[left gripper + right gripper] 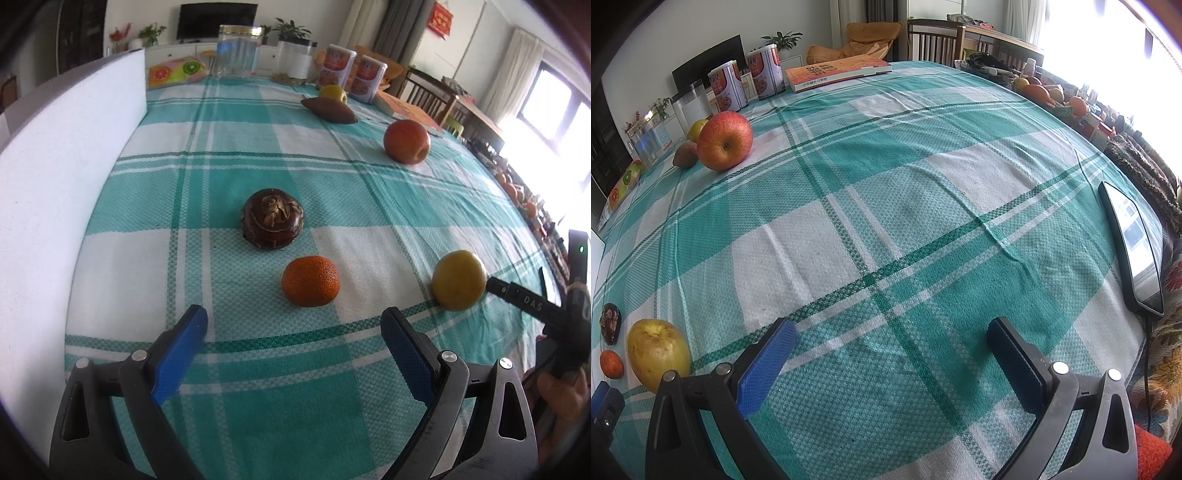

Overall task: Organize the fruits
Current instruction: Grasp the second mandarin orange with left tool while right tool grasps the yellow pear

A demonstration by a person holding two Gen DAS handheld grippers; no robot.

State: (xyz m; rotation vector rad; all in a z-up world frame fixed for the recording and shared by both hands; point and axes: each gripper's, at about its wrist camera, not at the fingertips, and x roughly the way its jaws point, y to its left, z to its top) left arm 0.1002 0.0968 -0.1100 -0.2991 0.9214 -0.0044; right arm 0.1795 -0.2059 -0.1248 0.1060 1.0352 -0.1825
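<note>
Because no fruit was picked up yet, both claws stood wide and empty: the left gripper (293, 325) faced the small orange (310, 281), the right gripper (892, 334) bare tablecloth (923, 184).

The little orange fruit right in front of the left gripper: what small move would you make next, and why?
Probably ease the left gripper forward and down so its open fingers straddle the small orange fruit. It lies nearest, roughly centred between them, untouched on the checked tablecloth, with clear space on either side.
</note>
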